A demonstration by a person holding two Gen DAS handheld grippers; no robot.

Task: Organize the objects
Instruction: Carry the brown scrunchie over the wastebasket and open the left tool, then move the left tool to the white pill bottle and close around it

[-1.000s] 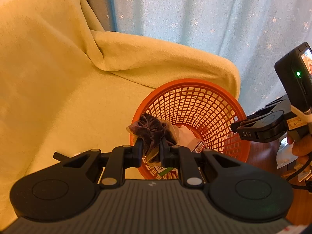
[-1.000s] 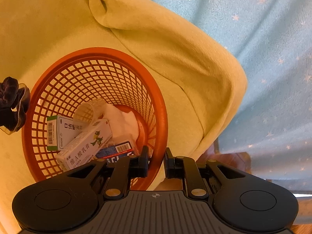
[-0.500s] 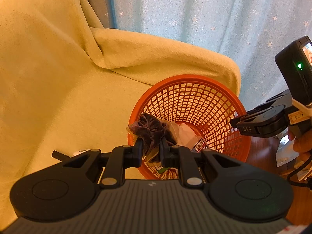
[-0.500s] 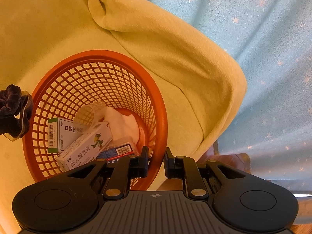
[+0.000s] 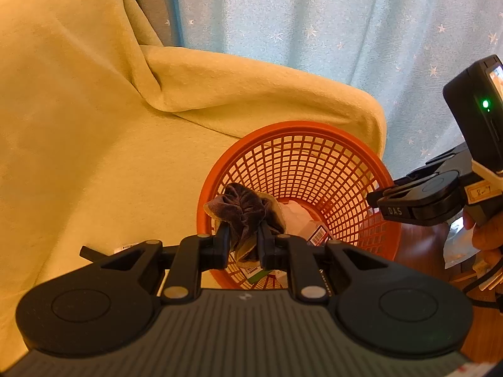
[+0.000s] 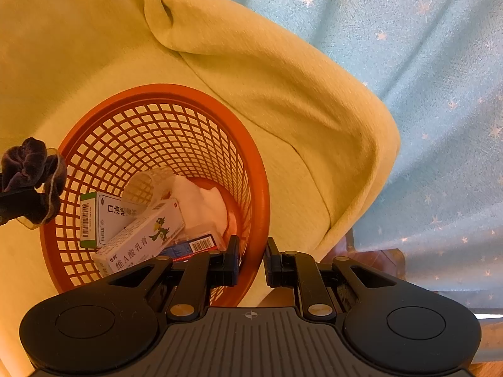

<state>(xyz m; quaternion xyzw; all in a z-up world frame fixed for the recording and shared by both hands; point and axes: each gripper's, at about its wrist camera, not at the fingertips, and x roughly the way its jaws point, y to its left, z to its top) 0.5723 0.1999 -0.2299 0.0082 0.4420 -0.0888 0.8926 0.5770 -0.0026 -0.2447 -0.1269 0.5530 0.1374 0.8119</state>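
My left gripper (image 5: 242, 245) is shut on a dark velvet scrunchie (image 5: 243, 207) and holds it above the near left rim of the orange mesh basket (image 5: 301, 128). From the right wrist, the scrunchie (image 6: 30, 169) hangs at the left edge of the basket (image 6: 157, 89). My right gripper (image 6: 251, 259) is shut on the basket's near right rim, one finger inside and one outside. Inside lie a green-and-white box (image 6: 94, 216), a white box with a bird picture (image 6: 141, 242), a blue barcoded box (image 6: 195, 246), a mesh roll (image 6: 147, 185) and white cloth (image 6: 201, 201).
The basket rests on a chair draped in a yellow blanket (image 5: 94, 125), whose arm rises behind it. A pale blue star-print curtain (image 5: 314, 15) hangs beyond. At the right are a wooden surface (image 5: 418, 251) and a person's hand (image 5: 484, 232) on the right tool.
The scrunchie in my left gripper has drifted slightly toward the basket's opening. The right gripper keeps its hold on the rim.
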